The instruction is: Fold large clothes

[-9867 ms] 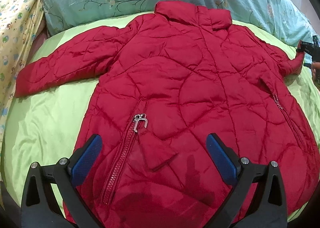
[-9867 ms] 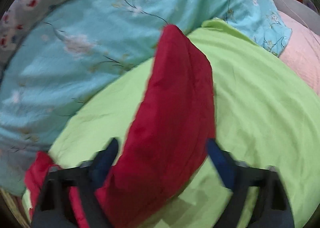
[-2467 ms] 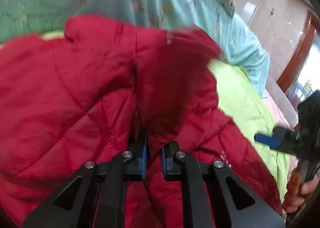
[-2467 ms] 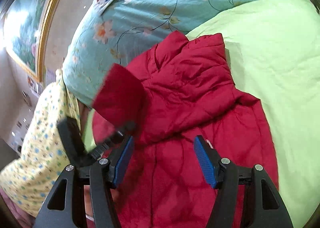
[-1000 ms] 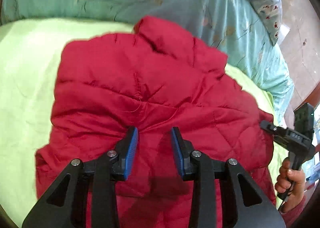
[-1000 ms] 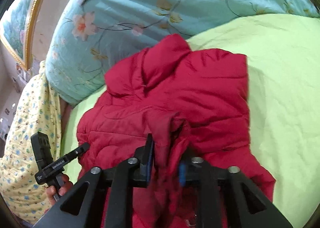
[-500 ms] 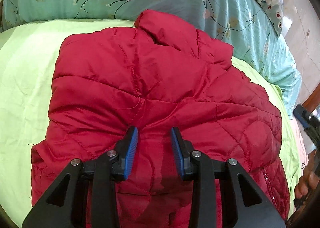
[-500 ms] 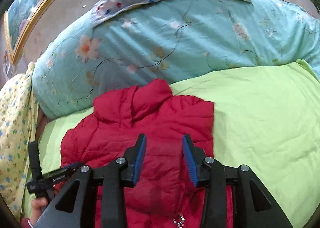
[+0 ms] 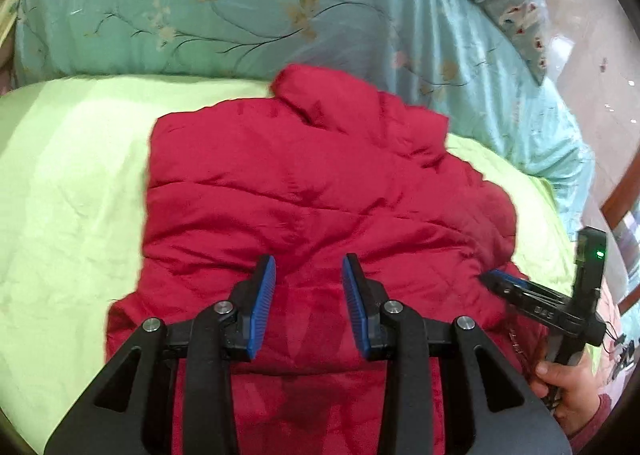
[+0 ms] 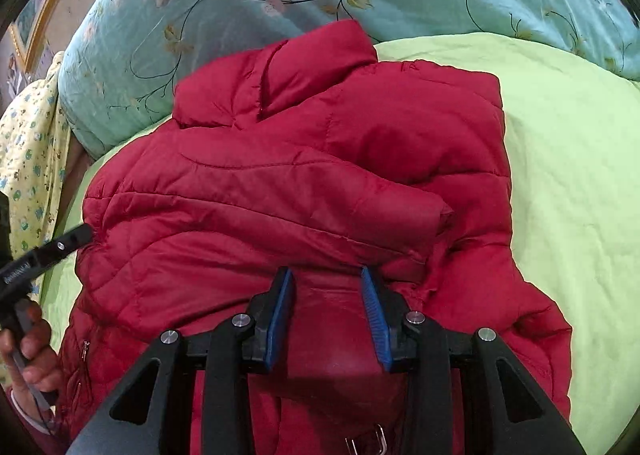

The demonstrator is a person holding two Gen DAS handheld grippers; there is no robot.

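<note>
A red quilted jacket (image 9: 320, 183) lies on the green bedsheet (image 9: 68, 183), collar toward the pillow, with both sleeves folded in across its body. My left gripper (image 9: 308, 267) hovers over the jacket's middle, jaws partly open and empty. In the right wrist view the jacket (image 10: 320, 159) fills the centre, a folded sleeve lying across it. My right gripper (image 10: 326, 275) is partly open and empty, just above the jacket below that sleeve. The right gripper also shows in the left wrist view (image 9: 496, 279) at the jacket's right edge. The left gripper shows at the left edge of the right wrist view (image 10: 80, 233).
A teal floral pillow (image 9: 240, 7) lies behind the collar. A yellow patterned cloth (image 10: 28, 143) lies at the bed's left side. Green sheet (image 10: 568, 159) shows on both sides of the jacket. A wooden frame (image 9: 624, 195) stands far right.
The right gripper has come down from above the collar to just over the jacket's middle. The left gripper has pulled back slightly and opened a little wider. The jacket has not moved.
</note>
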